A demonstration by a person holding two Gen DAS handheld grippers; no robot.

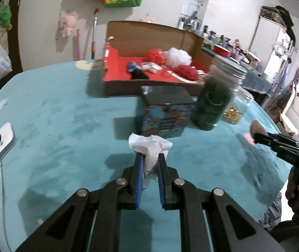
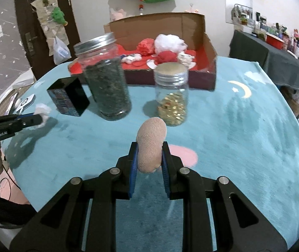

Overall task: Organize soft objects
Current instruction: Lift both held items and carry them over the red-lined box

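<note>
Right now both grippers are full. The left gripper (image 1: 151,157) is squeezed shut on a crumpled white tissue (image 1: 149,145), which sticks out past the fingertips. The right gripper (image 2: 149,147) is squeezed shut on a soft tan roll (image 2: 151,147), maybe a rolled sock. The roll stands up between the blue pads, with its long side pointing up and forward, away from the hand.

Both soft things hang over the near part of the teal table (image 1: 55,109). The place they most likely go is the cardboard box (image 2: 201,42) with the red floor, at the far edge of the table. It already holds red and white fluffy puffs (image 1: 176,56) and some small toys.

So the box lies straight ahead of both sets of fingers, but things stand in the way. From the left gripper, a small colourful box (image 1: 164,117) sits just in front, and a tall jar of dark green stuff (image 1: 214,103) is beside it. From the right gripper, a jar with gold bits (image 2: 171,98) stands right between the roll and the cardboard box.

I think each hand must lift up and over these jars to reach the box. Neither hand looks clearly closer to it. A low path could knock a jar over.
</note>
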